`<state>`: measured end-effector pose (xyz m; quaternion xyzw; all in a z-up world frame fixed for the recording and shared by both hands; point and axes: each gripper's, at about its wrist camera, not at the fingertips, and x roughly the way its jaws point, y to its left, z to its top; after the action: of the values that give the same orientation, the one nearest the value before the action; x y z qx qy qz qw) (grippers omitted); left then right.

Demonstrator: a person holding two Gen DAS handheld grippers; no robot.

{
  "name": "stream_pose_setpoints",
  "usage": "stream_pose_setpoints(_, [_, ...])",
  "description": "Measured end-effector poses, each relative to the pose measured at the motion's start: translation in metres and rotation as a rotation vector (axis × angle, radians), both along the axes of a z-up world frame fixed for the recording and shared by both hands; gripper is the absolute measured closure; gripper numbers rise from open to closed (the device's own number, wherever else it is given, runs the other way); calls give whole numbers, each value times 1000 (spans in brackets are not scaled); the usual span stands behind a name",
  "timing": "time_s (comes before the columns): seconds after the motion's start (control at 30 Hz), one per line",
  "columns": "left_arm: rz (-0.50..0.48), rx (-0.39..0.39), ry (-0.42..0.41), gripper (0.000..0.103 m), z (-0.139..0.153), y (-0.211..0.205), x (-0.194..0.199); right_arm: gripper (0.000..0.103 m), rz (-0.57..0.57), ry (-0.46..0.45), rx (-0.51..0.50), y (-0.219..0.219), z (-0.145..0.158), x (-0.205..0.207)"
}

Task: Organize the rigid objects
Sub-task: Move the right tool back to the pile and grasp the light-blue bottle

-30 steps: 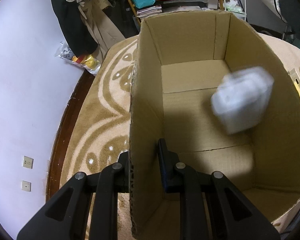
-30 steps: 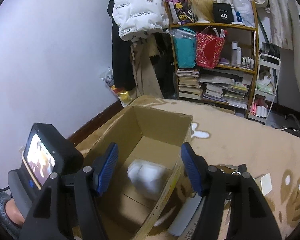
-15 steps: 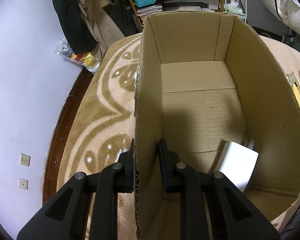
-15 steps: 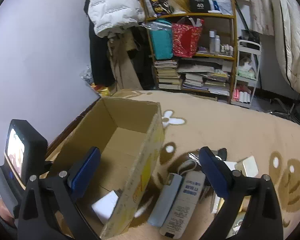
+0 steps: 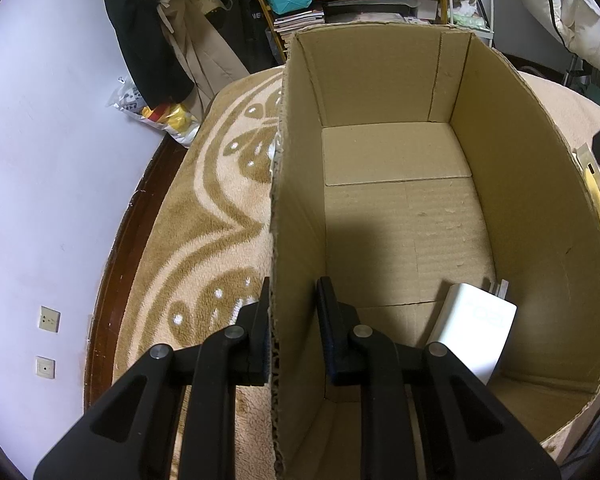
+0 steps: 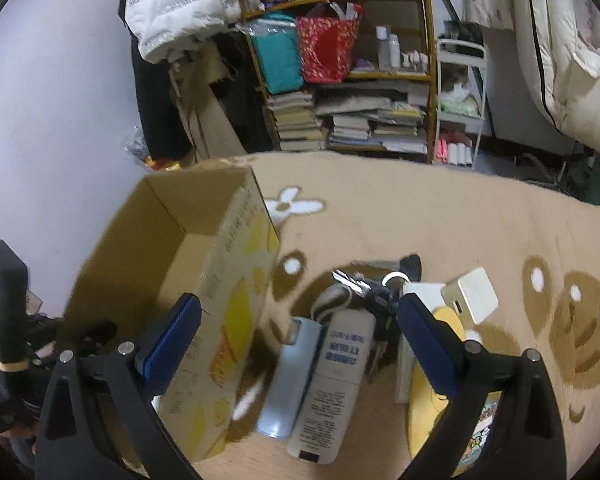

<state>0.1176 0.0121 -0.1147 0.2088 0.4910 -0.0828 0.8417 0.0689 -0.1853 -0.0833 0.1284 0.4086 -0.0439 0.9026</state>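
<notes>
Left tongs (image 5: 291, 300) clamp the box wall (image 5: 296, 216); right tongs (image 6: 300, 320) gape above upright-lying bottles (image 6: 332, 384).

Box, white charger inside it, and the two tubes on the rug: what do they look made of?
Box: corrugated cardboard, matte brown; fluting shows along the cut rim and the floor is ribbed. Charger: looks like hard white plastic, smooth, slightly glossy, with metal prongs at its far end. White tube and pale blue tube: probably plastic with a smooth satin skin; the blue one could be metal, hard to tell.
</notes>
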Motion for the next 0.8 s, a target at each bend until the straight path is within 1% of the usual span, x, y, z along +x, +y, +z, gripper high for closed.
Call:
stream_pose_setpoints(0.1, [1, -1, 1, 84, 0, 0, 0, 17, -2, 51, -11, -1, -11, 3])
stream_pose_setpoints(0.13, [1, -2, 1, 84, 0, 0, 0, 19, 2, 64, -5, -1, -15, 3])
stream_pose_setpoints(0.2, [0, -1, 1, 84, 0, 0, 0, 30, 16, 87, 10, -1, -22, 4])
stream_pose_setpoints(0.23, [0, 0, 1, 84, 0, 0, 0, 34, 23, 98, 15, 0, -26, 4])
stream_pose_setpoints(0.3, [1, -2, 2, 84, -1, 0, 0, 46, 43, 124, 30, 3, -33, 6])
stream_pose_setpoints(0.37, [1, -2, 1, 84, -1, 0, 0, 51, 60, 148, 54, 5, -40, 7])
stream_pose_setpoints(0.43, [1, -3, 2, 84, -1, 0, -1, 52, 76, 172, 75, 7, -47, 9])
stream_pose_setpoints(0.57, [1, -4, 2, 83, -1, 0, -1, 52, 89, 211, 79, 12, -57, 10])
stream_pose_setpoints(0.67, [1, -5, 3, 83, -1, 0, -1, 52, 96, 229, 92, 14, -65, 11])
stream_pose_setpoints(0.73, [1, -6, 3, 83, -1, 0, -1, 53, 101, 221, 97, 15, -66, 10])
stream_pose_setpoints(0.8, [6, -8, 5, 83, -1, 1, 0, 54, 110, 226, 128, 15, -68, 12])
